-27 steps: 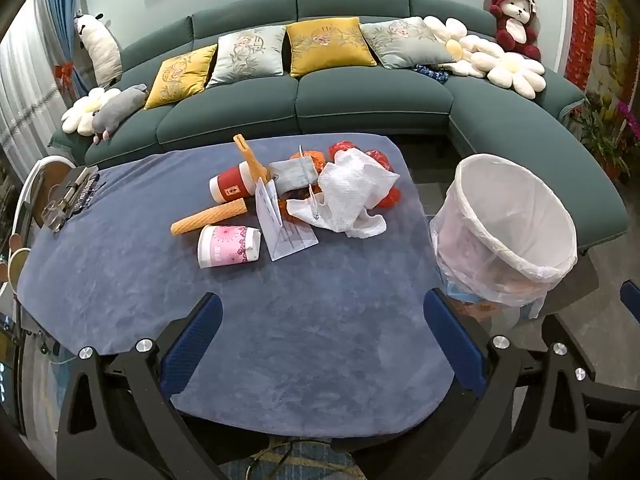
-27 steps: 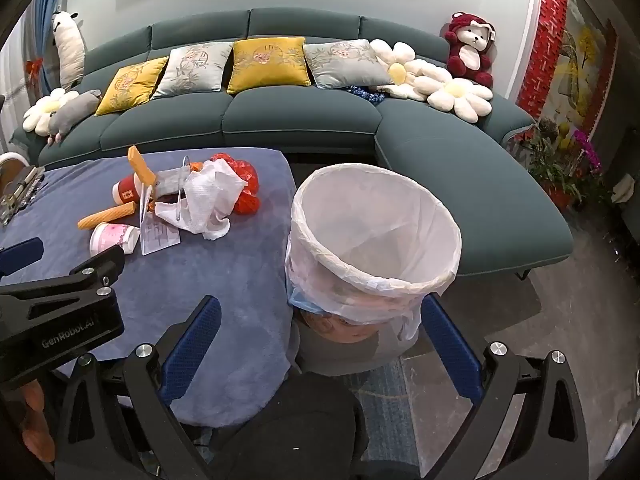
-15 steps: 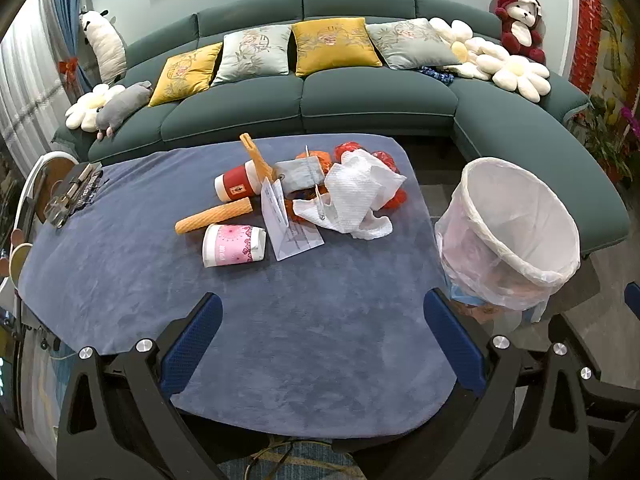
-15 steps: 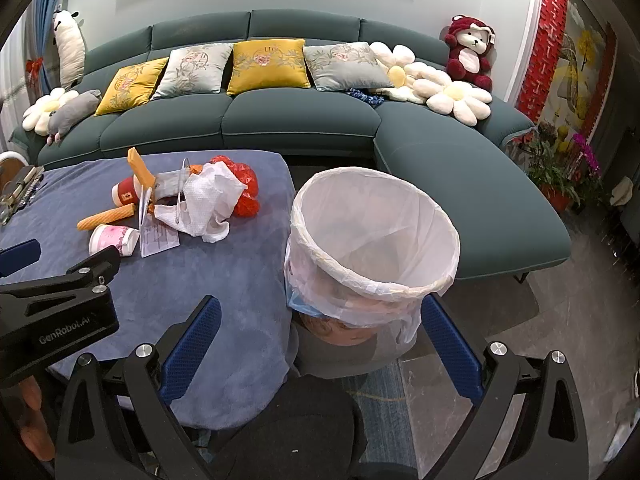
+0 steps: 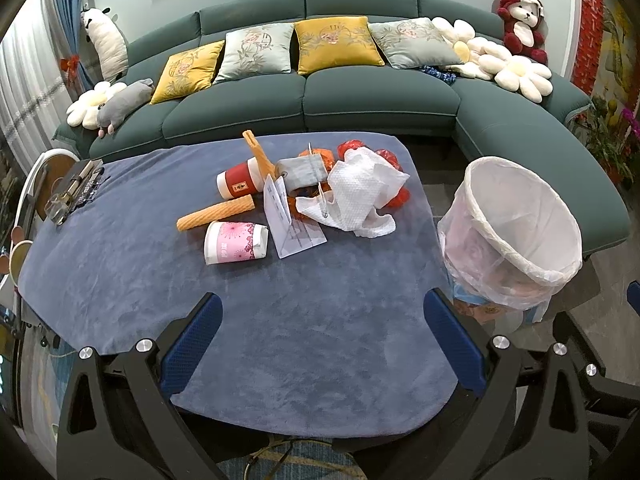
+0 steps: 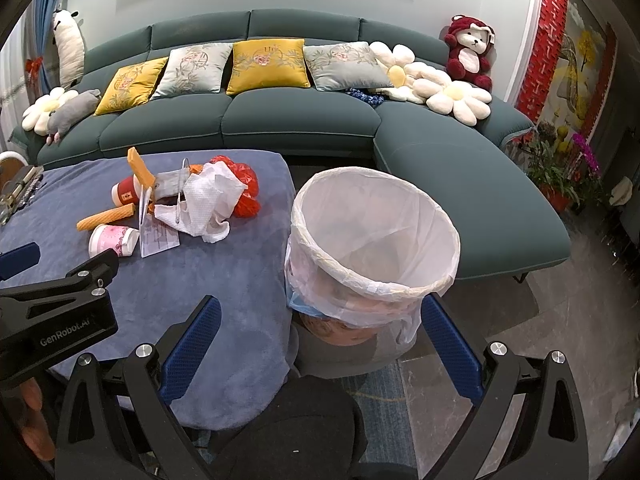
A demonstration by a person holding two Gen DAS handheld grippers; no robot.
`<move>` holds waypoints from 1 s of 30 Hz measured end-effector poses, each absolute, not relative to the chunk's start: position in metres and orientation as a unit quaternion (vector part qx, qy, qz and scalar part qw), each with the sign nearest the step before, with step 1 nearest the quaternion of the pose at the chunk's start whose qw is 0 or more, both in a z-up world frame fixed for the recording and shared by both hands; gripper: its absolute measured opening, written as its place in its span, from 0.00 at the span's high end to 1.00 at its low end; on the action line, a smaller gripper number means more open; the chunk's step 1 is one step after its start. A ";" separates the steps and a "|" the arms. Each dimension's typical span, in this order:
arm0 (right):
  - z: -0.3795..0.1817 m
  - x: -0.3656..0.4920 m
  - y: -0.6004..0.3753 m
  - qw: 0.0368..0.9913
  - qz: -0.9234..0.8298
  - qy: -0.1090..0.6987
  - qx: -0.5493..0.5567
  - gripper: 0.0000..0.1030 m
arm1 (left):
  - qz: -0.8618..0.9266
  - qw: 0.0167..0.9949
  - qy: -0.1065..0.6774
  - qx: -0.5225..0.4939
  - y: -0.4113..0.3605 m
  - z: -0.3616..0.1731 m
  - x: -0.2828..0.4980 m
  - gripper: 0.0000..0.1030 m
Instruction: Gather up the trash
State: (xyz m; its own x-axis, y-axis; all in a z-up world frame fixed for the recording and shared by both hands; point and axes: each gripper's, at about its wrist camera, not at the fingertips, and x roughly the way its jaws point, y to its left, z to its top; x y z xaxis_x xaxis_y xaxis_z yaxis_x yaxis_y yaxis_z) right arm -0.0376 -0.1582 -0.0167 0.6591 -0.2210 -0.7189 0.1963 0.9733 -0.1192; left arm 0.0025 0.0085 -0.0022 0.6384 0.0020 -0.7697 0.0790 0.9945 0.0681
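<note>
A pile of trash lies mid-table: a pink paper cup [image 5: 234, 242] on its side, a red cup [image 5: 239, 184], an orange ridged tube [image 5: 216, 216], a folded paper [image 5: 292, 224], a crumpled white tissue [image 5: 360, 196] and red plastic [image 5: 394, 160]. The pile also shows in the right wrist view, with the pink cup [image 6: 112, 240] and the tissue [image 6: 208, 200]. A bin with a white liner [image 6: 372, 240] stands right of the table, also in the left wrist view [image 5: 512, 228]. My left gripper [image 5: 320, 344] is open and empty over the table's near part. My right gripper [image 6: 316, 344] is open and empty before the bin.
The table carries a blue cloth [image 5: 120, 280]. A metal tool [image 5: 76, 192] lies at its far left edge. A green sofa [image 5: 360, 96] with cushions and soft toys curves behind the table and bin. Potted flowers [image 6: 560, 168] stand at the right.
Both grippers have crept slightly forward, so the trash pile and bin look a little nearer. Nothing on the table has moved and both grippers stay open.
</note>
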 end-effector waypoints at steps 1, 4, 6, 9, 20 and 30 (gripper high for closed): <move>-0.016 -0.038 -0.158 0.911 -0.115 0.397 -0.016 0.06 | -0.022 0.904 0.425 0.047 0.009 -0.003 0.002 0.07; -0.016 -0.037 -0.158 0.911 -0.116 0.397 -0.017 0.06 | -0.022 0.903 0.426 0.047 0.010 -0.003 0.001 0.07; -0.016 -0.038 -0.158 0.911 -0.116 0.396 -0.017 0.06 | -0.022 0.903 0.426 0.046 0.010 -0.003 0.001 0.07; -0.016 -0.037 -0.158 0.911 -0.116 0.395 -0.017 0.06 | -0.022 0.904 0.425 0.045 0.010 -0.004 0.001 0.07; -0.017 -0.039 -0.159 0.912 -0.119 0.393 -0.016 0.06 | -0.025 0.903 0.428 0.042 0.012 -0.007 -0.002 0.07; -0.017 -0.040 -0.159 0.912 -0.119 0.392 -0.016 0.06 | -0.024 0.901 0.431 0.040 0.011 -0.007 -0.002 0.07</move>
